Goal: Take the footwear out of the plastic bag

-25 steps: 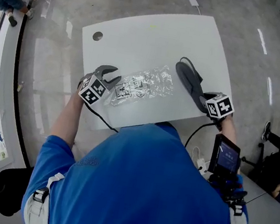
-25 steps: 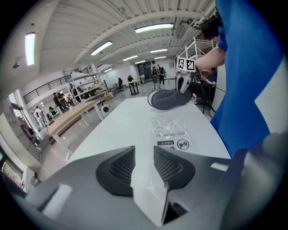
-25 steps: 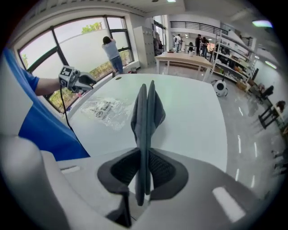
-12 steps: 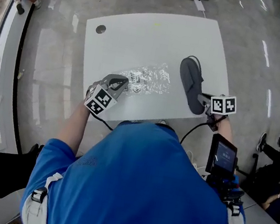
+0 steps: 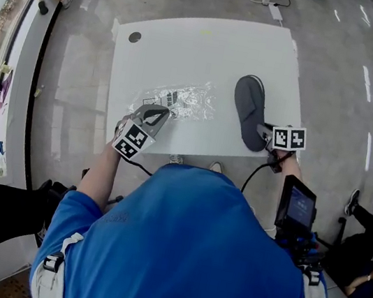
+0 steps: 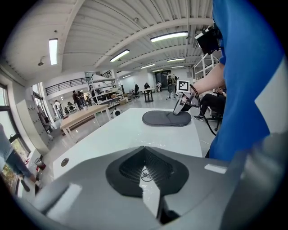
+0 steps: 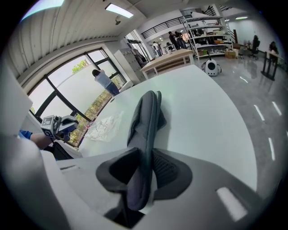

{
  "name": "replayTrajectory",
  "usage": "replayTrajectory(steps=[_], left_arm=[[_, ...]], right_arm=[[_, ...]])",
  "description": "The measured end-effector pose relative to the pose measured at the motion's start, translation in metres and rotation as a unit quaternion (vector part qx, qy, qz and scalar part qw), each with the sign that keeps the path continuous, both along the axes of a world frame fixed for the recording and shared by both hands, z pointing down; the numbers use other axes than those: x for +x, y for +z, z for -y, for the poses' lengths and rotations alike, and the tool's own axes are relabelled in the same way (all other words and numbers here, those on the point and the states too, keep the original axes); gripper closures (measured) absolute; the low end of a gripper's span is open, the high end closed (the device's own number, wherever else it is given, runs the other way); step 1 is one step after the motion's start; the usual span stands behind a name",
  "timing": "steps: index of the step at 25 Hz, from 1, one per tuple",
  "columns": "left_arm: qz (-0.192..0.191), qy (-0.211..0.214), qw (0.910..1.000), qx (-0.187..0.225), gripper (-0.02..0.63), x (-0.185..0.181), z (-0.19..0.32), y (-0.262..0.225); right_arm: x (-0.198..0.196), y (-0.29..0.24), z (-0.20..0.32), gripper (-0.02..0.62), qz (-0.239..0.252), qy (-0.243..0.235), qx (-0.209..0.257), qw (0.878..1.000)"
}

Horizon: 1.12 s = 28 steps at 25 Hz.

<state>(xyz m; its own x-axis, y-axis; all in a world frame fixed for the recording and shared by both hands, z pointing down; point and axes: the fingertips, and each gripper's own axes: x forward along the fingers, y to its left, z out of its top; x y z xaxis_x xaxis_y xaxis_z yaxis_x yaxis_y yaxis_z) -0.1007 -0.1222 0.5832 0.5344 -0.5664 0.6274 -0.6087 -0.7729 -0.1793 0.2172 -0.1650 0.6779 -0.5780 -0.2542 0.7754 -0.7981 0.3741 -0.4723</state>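
Step in hand: extraction looks finished. The footwear is clear of the bag, and what is left is letting go.

Left gripper (image 5: 156, 113): jaws closed together on the near corner of the plastic bag (image 5: 180, 100). Its own view shows a thin strip of clear film with a printed mark pinched between the pads (image 6: 145, 173).

Right gripper (image 5: 264, 132): jaws clamped on the near end of the slipper (image 5: 248, 109). In its own view the dark edge of the slipper (image 7: 146, 121) fills the gap, so the opening is only as wide as the slipper is thick.

Plastic bag: clear, crinkled, collapsed flat on the bench (image 5: 189, 46) with some print on it. Nothing is visible inside (judged empty).

Slipper: a single piece, dark grey and soft-looking, with a matte surface. It lies flat on the bench to the right of the bag and well apart from it, long axis pointing away from the person. From the left gripper view it reads as a low oval pad (image 6: 165, 118). I cannot make out the upper clearly.

Next move, as I judge it:
- Open the right jaws without dragging the slipper, since its near end sits close to the bench's front edge.
- Then free the bag. The film is light and may cling to the pads.

Further back, a small round hole (image 5: 135, 37) marks the bench's far left corner.
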Motion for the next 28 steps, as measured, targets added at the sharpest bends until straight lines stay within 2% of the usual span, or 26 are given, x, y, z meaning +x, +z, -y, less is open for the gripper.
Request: replayTrajectory(steps=[5,12,18,24,28], left_arm=[[0.012,-0.015,0.9998,0.002,0.598,0.048,-0.007,-0.023],[0.007,-0.051,0.9984,0.023,0.598,0.053,-0.035,-0.017],[0.001,-0.090,0.9952,0.038,0.598,0.082,-0.054,-0.024],[0.004,-0.110,0.9936,0.027,0.598,0.096,-0.084,-0.016],[-0.012,-0.128,0.9911,0.033,0.598,0.101,-0.095,-0.017]], right_arm=[[0.048,-0.009,0.001,0.494,-0.034,0.006,0.010,0.999],[0.037,0.005,-0.020,0.492,-0.040,-0.011,0.036,0.998],[0.044,-0.007,-0.021,0.488,-0.019,-0.025,0.072,0.997],[0.051,-0.002,-0.032,0.412,-0.003,-0.016,0.084,0.996],[0.059,-0.008,-0.040,0.407,-0.028,-0.016,0.125,0.992]])
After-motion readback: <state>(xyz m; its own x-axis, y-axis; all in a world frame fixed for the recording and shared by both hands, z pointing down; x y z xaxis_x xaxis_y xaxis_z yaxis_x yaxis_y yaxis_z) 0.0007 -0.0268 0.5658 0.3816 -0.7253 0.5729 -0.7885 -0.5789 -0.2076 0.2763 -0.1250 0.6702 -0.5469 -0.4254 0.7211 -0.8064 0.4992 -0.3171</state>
